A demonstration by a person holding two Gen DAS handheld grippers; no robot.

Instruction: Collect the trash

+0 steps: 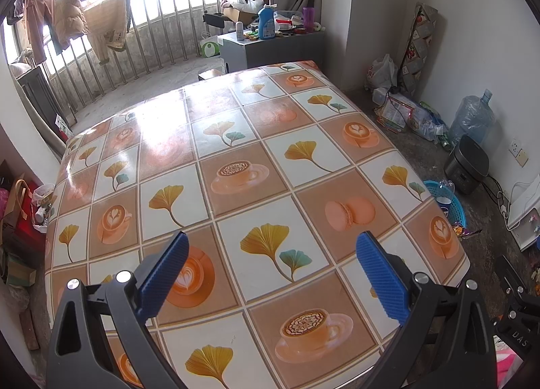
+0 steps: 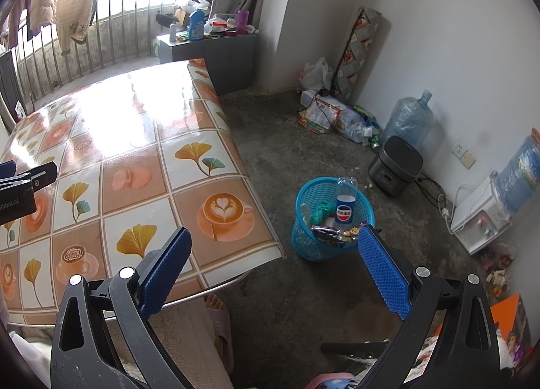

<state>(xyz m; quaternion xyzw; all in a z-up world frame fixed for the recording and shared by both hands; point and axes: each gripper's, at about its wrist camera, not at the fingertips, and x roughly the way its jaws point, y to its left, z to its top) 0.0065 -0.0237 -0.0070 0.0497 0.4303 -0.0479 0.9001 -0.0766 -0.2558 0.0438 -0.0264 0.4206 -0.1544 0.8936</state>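
My left gripper [image 1: 271, 270] hangs over the table [image 1: 236, 139], jaws spread wide with nothing between them. My right gripper [image 2: 273, 267] sits off the table's corner above the floor, jaws likewise apart and empty. The blue basket [image 2: 303, 240] stands on the floor at about one o'clock from my right jaws; it holds a cola bottle [image 2: 346, 203] and crumpled wrappers [image 2: 332, 233]. I see no trash on the tabletop, so I judge the collecting there is done or nearly so. More litter lies by the wall at three o'clock; reaching it would call for a low swing right.
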